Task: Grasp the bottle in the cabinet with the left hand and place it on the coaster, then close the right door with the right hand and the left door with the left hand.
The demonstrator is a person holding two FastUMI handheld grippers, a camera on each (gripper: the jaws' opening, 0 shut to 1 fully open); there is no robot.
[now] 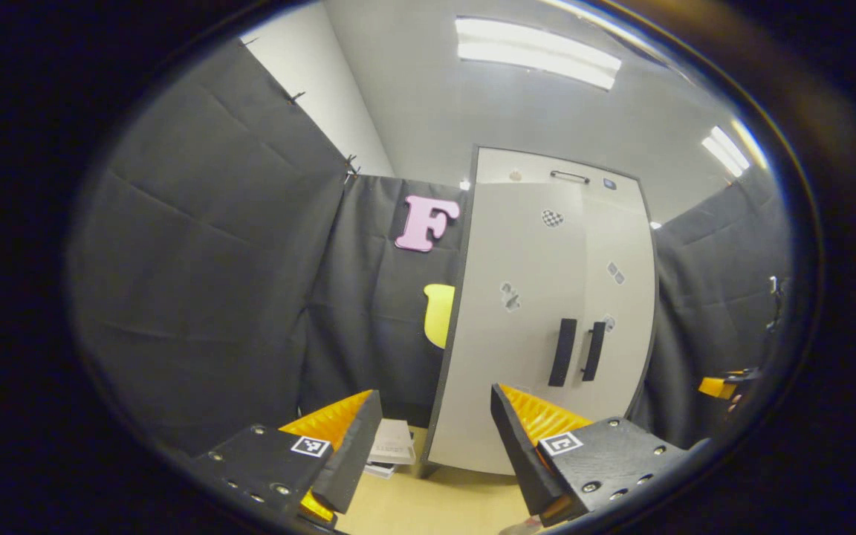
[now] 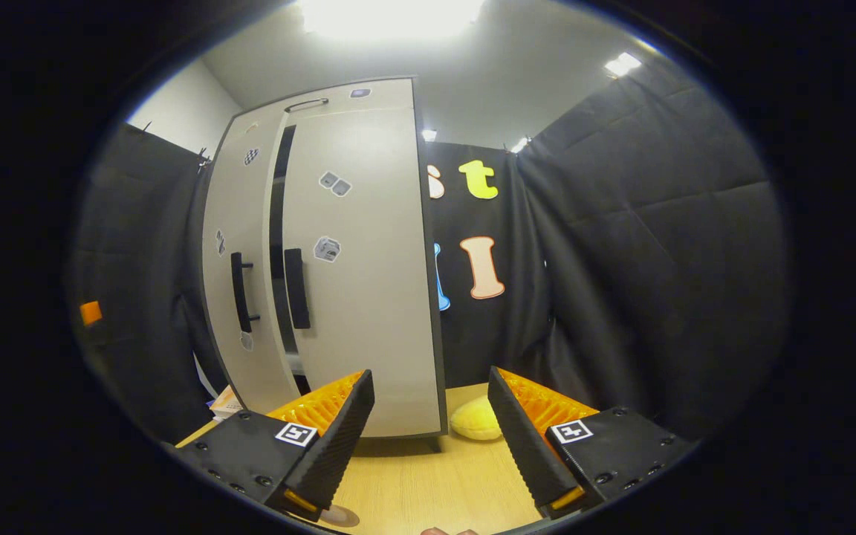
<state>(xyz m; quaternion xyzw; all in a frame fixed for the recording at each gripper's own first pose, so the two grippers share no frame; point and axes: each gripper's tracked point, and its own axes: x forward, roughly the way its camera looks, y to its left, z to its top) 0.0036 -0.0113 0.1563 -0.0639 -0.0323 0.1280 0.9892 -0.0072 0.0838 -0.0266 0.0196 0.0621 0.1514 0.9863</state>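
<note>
We are observing the tall pale grey two-door cabinet (image 1: 539, 312) standing right of centre in the left gripper view, on the light wooden worktop (image 1: 435, 505) at the bottom of the frame. Its two black vertical handles (image 1: 576, 351) are sitting side by side at mid-height, and from this angle the doors are appearing nearly together. The left gripper (image 1: 435, 446) is hovering at the lower centre with its jaws wide apart and nothing between them. A small stack of white papers (image 1: 392, 446) is lying on the worktop just beside the cabinet's lower left corner.

In the right gripper view, the cabinet (image 2: 368, 282) is occupying the centre left, and we are seeing a dark vertical gap (image 2: 277, 223) between its doors, so they are standing slightly ajar. The right gripper (image 2: 432, 438) is holding at the lower centre, jaws apart and empty. A round yellow coaster (image 2: 476, 420) is lying on the worktop (image 2: 428, 483) just beside the cabinet's lower right corner. We cannot tell where the bottle is.
</note>
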